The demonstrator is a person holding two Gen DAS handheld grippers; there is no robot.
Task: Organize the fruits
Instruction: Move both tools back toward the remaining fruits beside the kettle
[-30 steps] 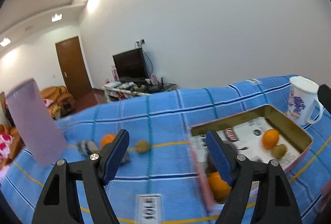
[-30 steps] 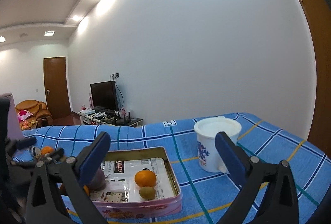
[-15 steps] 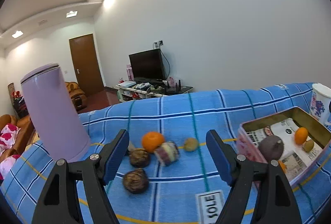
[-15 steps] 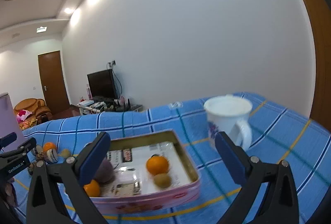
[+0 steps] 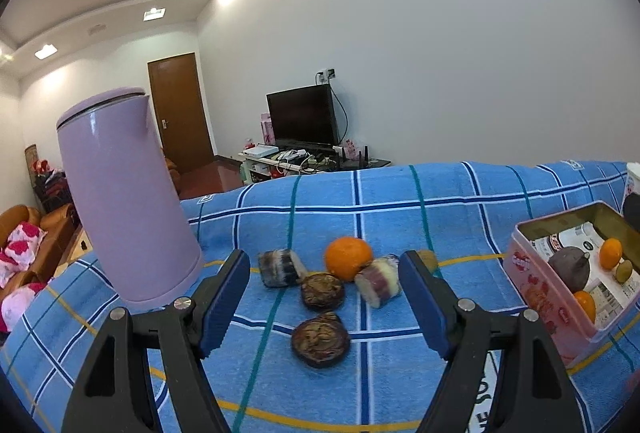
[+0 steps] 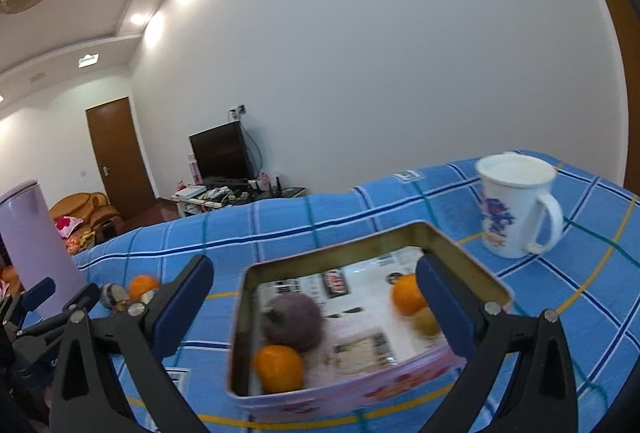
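L gripper swung to loose fruit | both wide, empty | mug whole only R view

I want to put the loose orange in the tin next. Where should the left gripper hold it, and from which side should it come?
Grip the orange across its round middle, coming down from above with the open left gripper. A dark fruit lies close in front and a cut piece touches its right side, so a low approach would likely knock them.
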